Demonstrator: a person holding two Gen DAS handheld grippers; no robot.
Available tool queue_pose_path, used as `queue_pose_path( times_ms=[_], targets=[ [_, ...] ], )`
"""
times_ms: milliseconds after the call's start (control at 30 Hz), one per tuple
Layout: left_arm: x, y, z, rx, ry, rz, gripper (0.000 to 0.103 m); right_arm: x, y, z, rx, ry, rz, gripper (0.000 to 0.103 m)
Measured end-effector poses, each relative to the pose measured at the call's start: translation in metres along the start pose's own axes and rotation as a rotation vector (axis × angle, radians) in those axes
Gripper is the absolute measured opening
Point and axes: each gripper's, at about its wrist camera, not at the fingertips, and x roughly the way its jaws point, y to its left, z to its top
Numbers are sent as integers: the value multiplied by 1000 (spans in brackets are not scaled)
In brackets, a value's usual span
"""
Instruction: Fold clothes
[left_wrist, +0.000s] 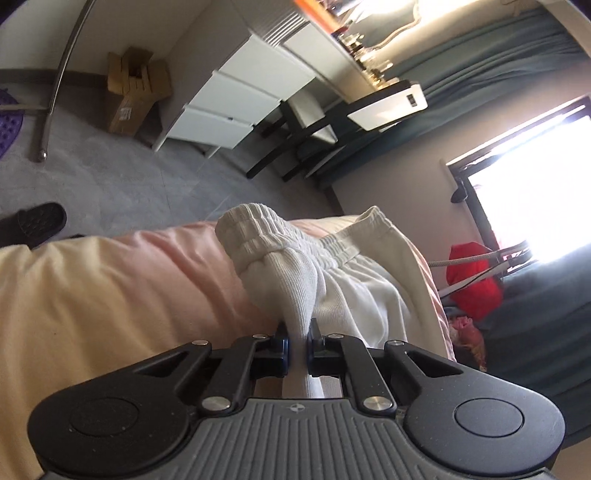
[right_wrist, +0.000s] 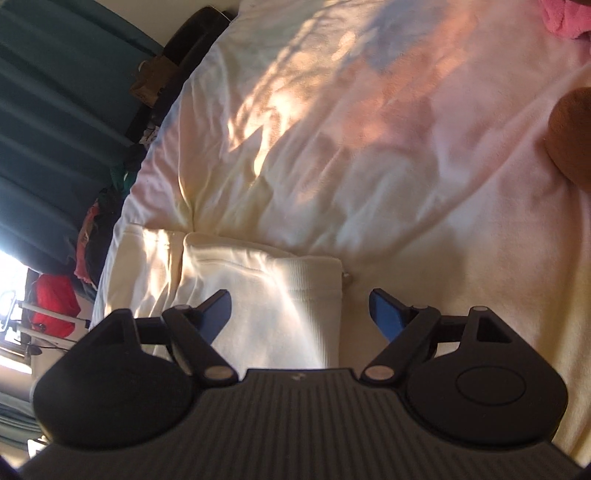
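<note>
My left gripper (left_wrist: 298, 338) pinches a bunched fold of the white ribbed garment (left_wrist: 295, 266) lying on the bed (left_wrist: 110, 288); my right gripper (right_wrist: 301, 314) hangs wide over its folded part.

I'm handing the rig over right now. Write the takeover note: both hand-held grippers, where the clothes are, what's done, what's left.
Left hand-held gripper: shut on the white garment, pinching a bunch of fabric near its elastic waistband and lifting it off the bed cover.
Right hand-held gripper: open, empty, poised over the cream folded piece lying flat on the bed.
Done: the cream piece looks folded, though I can't tell whether it belongs to the same garment.
Left: lay the lifted end down, probably fold it over and smooth it. A pile of other clothes sits beyond the bed's edge.
</note>
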Motion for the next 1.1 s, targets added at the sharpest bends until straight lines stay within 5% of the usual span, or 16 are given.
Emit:
queue_pose_path(
  times_ms=[167,300,400,533,567,633,733,967,1100],
  targets=[
    [5,-7,-1,16,1,30,11,17,-4,-11,49,118,23,83],
    [18,0,-7,7,84,61,29,20,-4,-7,66,99,52,84],
    [22,0,-9,15,104,73,32,24,-3,-5,72,84,50,64],
    [22,0,-9,9,117,33,50,22,2,-5,40,40,25,16],
    [22,1,-9,3,121,14,53,20,3,-5,36,23,28,11],
    [20,2,-10,5,117,5,49,14,4,-3,50,-10,73,8],
    [17,4,-10,-6,100,19,21,3,8,-1,66,-71,161,7],
    [5,-9,-11,12,6,6,10,-7,30,-8,-31,-143,187,7],
    [-15,-6,-11,-67,-93,-70,8,-16,36,-15,-60,-182,199,7]
  ],
)
